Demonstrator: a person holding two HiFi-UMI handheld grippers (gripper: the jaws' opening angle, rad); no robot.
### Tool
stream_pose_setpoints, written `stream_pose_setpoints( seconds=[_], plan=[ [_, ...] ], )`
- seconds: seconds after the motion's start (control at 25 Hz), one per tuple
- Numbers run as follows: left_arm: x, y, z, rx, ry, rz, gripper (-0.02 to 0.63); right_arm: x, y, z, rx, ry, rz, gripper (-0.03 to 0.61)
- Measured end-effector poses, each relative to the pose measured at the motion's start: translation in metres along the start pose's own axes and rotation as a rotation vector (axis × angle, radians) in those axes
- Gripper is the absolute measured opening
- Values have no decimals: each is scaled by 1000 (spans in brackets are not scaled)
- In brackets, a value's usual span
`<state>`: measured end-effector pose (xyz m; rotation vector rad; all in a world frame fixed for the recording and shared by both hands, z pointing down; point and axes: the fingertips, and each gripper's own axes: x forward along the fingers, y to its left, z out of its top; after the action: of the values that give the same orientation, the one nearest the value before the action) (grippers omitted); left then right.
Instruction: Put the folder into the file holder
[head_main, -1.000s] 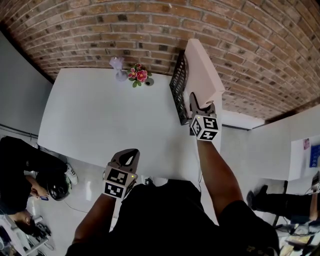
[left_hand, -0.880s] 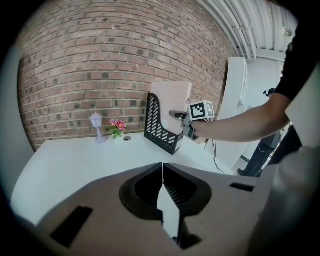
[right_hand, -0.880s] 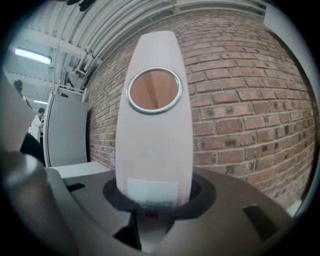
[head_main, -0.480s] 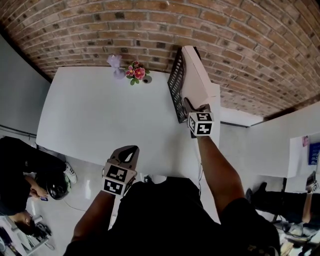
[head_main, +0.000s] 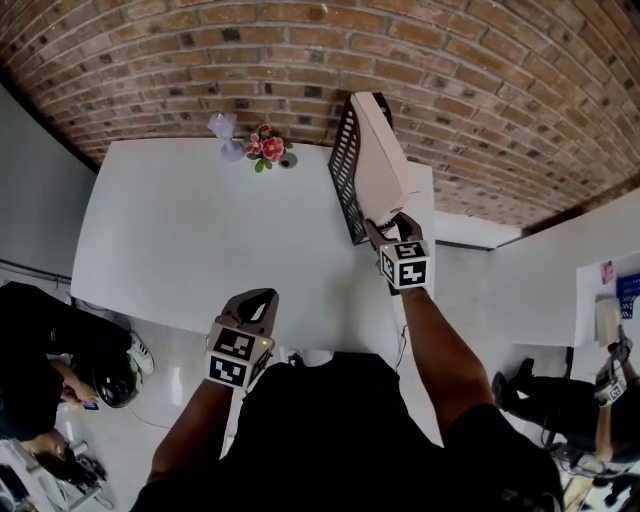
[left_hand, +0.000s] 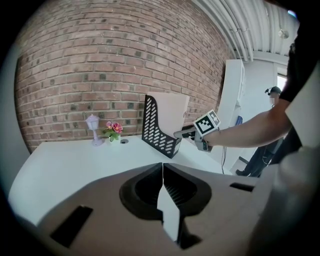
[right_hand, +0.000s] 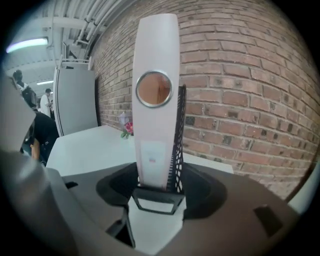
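A white folder (head_main: 378, 160) stands in the black slotted file holder (head_main: 345, 180) at the table's right end. My right gripper (head_main: 385, 228) is at the folder's near edge, its jaws opening and apart from the spine. In the right gripper view the spine (right_hand: 155, 100) with its round finger hole rises just ahead of the right gripper (right_hand: 157, 192), inside the holder (right_hand: 179, 145). My left gripper (head_main: 258, 298) hangs shut over the table's near edge, holding nothing. The left gripper view shows the left gripper (left_hand: 162, 172) with its jaws together and the holder (left_hand: 159, 131) far ahead.
The white table (head_main: 200, 230) stands against a brick wall. A small pot of pink flowers (head_main: 270, 148) and a little lamp (head_main: 222, 127) sit at its far edge. A person in black (head_main: 50, 340) crouches on the floor at the left.
The folder has gone from tilted to standing in the holder. My right gripper has let go of it, spread its jaws and drawn back a little. The left gripper stayed put.
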<state>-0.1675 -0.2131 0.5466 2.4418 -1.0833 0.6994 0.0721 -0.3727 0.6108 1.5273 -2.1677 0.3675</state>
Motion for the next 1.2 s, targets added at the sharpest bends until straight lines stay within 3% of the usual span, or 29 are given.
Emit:
stream_pose_setpoints(
  seconds=[0.08,0.2,0.48,0.72,0.92,1.08,1.2],
  plan=[
    [-1,-1,-2,0,1,-2,6,-4,2,-13,5,26,-12,267],
    [-2,-3,-5,-4,2,-4,6,-7,6,-15,5,36,-20,184],
    [-8,2,-8,-11,-1,2,6,-5,10,-12,21,64,-17,183],
    [-11,0,-6,-9,-15,-19,6,-33,12,-14,26,66,-41,239],
    [-11,-9,-3,1,-29,-60,6,-93,29,-35,140,58,-54,238],
    [-13,-22,0,27,-34,-117,6,-151,68,-39,207,-2,10,179],
    [-17,-33,6,48,-46,-148,6,-183,95,-26,258,-58,87,93]
  ],
)
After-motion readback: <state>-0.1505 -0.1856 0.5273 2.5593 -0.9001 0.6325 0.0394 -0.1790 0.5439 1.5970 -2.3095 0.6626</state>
